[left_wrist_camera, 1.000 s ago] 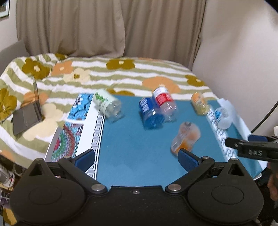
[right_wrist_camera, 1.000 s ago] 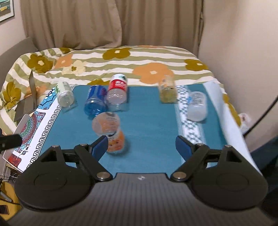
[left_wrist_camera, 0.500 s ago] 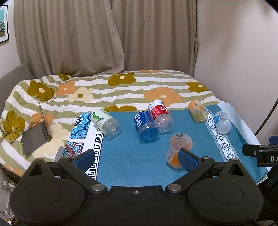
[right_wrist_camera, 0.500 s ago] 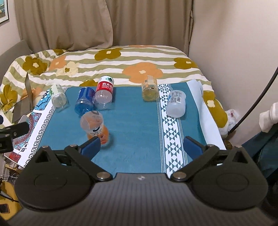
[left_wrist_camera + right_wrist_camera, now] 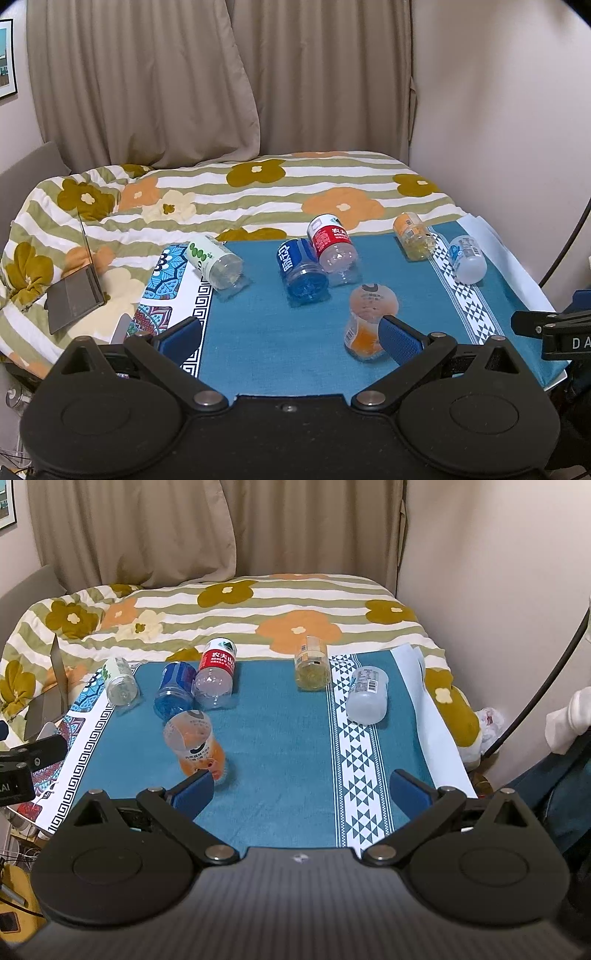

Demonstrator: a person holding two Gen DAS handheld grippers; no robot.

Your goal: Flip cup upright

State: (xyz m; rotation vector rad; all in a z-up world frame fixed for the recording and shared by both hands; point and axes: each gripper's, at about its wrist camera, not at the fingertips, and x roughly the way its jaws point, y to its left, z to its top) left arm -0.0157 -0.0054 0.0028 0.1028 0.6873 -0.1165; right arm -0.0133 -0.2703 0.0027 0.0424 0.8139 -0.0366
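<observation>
Several cut plastic bottle cups lie on their sides on a teal cloth [image 5: 277, 332] [image 5: 280, 720]. Nearest is the orange cup [image 5: 369, 314] [image 5: 192, 738]. Behind it lie a blue cup [image 5: 301, 271] [image 5: 173, 688] and a red cup [image 5: 332, 243] [image 5: 216, 672], side by side. A green-labelled cup [image 5: 214, 262] [image 5: 118, 681] is at the left, and a yellow cup [image 5: 412, 236] [image 5: 312, 662] and a white cup [image 5: 466, 258] [image 5: 367, 694] at the right. My left gripper [image 5: 290, 334] is open, its right finger in front of the orange cup. My right gripper [image 5: 301, 788] is open and holds nothing.
The cloth covers a board on a flowered duvet [image 5: 258, 192]. A half-open laptop [image 5: 74, 295] sits at the left, with patterned mats [image 5: 166, 266] beside it. Curtains [image 5: 221, 92] hang behind, and a wall [image 5: 498, 129] and a dark cable [image 5: 546, 686] are at the right.
Both views have drawn back and risen, and the motion blur is gone. My right gripper's jaws have widened a little. The cups lie where they were.
</observation>
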